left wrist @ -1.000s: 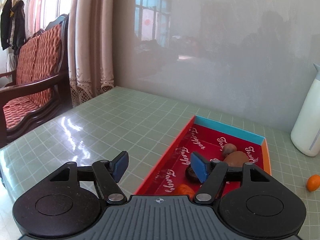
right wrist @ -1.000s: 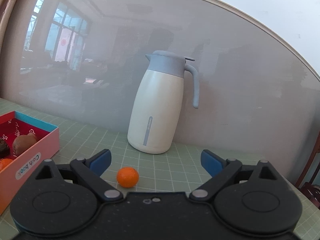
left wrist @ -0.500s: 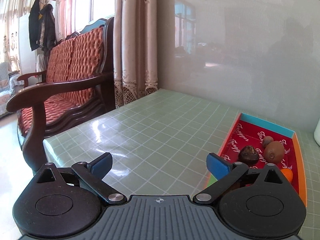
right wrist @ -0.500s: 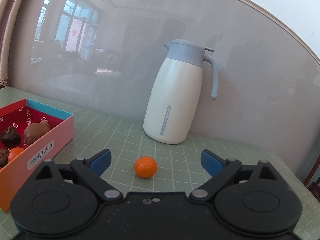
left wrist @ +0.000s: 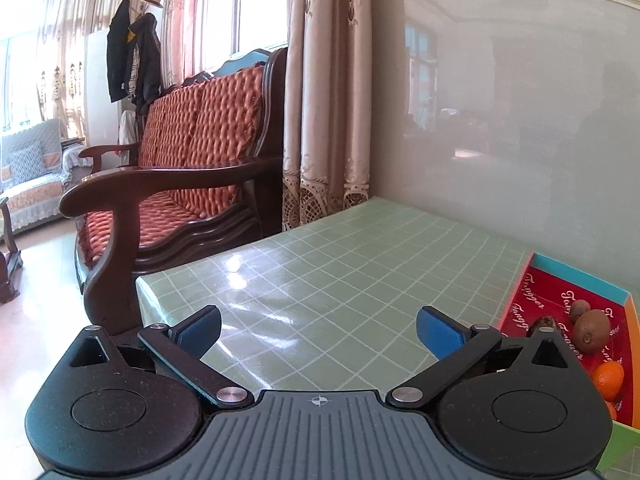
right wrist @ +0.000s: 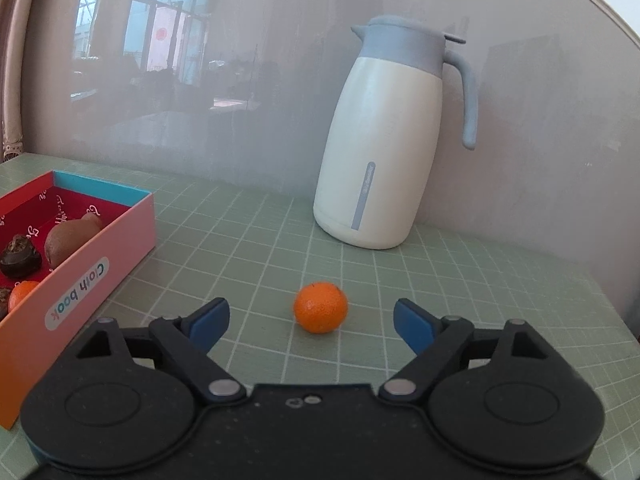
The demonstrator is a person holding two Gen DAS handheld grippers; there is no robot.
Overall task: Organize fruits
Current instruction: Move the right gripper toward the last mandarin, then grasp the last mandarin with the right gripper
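A small orange [right wrist: 320,307] lies on the green gridded table, just beyond and between the tips of my open, empty right gripper [right wrist: 311,325]. To its left stands a shallow box [right wrist: 94,256] with a red lining, holding a brown kiwi [right wrist: 66,239], a dark fruit [right wrist: 19,257] and an orange [right wrist: 23,293]. In the left wrist view the box [left wrist: 630,332] is at the far right with a kiwi [left wrist: 591,331] and an orange [left wrist: 608,377]. My left gripper [left wrist: 318,334] is open and empty over bare table left of the box.
A white jug with a grey-blue lid and handle [right wrist: 384,140] stands against the wall behind the loose orange. A wooden armchair with red cushions [left wrist: 180,184] and curtains [left wrist: 326,120] stand beyond the table's left edge [left wrist: 140,280].
My left gripper has swung left, away from the box, and opened wider. My right gripper has come closer to the loose orange, now centred between its tips.
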